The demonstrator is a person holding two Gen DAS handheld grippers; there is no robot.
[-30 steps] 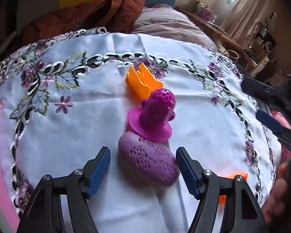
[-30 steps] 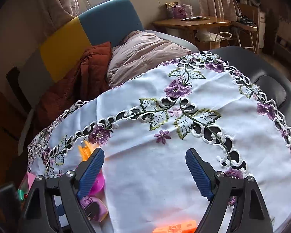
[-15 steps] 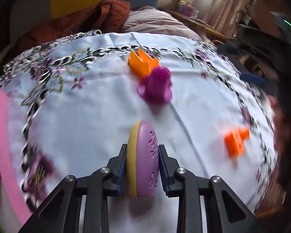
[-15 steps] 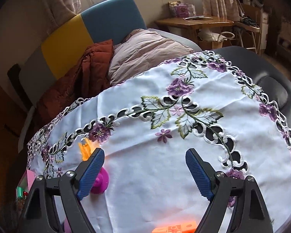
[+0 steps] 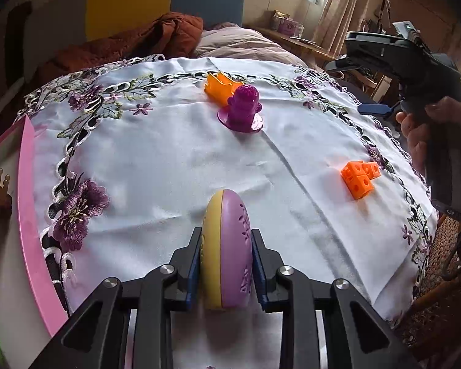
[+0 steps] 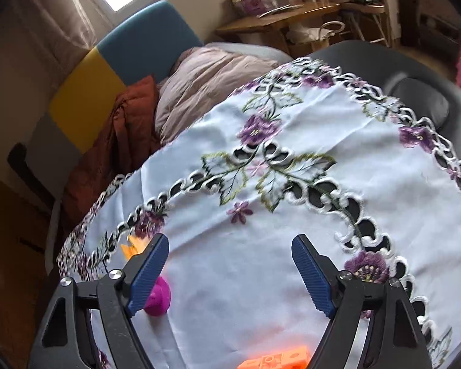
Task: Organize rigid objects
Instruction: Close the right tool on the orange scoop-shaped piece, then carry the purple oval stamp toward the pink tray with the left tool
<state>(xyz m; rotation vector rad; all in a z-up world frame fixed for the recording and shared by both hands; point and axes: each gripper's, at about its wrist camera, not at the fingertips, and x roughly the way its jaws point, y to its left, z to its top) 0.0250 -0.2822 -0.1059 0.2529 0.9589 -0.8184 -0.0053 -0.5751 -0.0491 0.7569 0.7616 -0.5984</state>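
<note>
The left gripper [image 5: 226, 264] is clamped on a purple-and-yellow oval toy [image 5: 226, 249], its 2 blue pads pressed against the flat sides so the toy stands on edge between them, yellow half to the left and patterned purple half to the right, above the white embroidered tablecloth [image 5: 156, 166]. Farther across the cloth a purple perforated toy on a round base [image 5: 242, 109] stands upright, touching or just in front of an orange crown-shaped piece [image 5: 219, 86]. Off to the right, well apart from those 2, lies an orange block of joined cubes [image 5: 359, 178]. A pink-rimmed tray [image 5: 30, 215] sits at the cloth's left edge, and something with amber bristles shows at the picture's far left. The right gripper [image 6: 230, 272] has its jaws spread wide with only bare cloth between them; in the left wrist view it appears at the right edge, held by a hand [image 5: 430, 135]. In the right wrist view the orange block shows at the bottom edge below the jaws, and the purple toy and the crown peek out behind the left finger. A rust-coloured blanket [image 5: 156, 37] lies beyond the table
</note>
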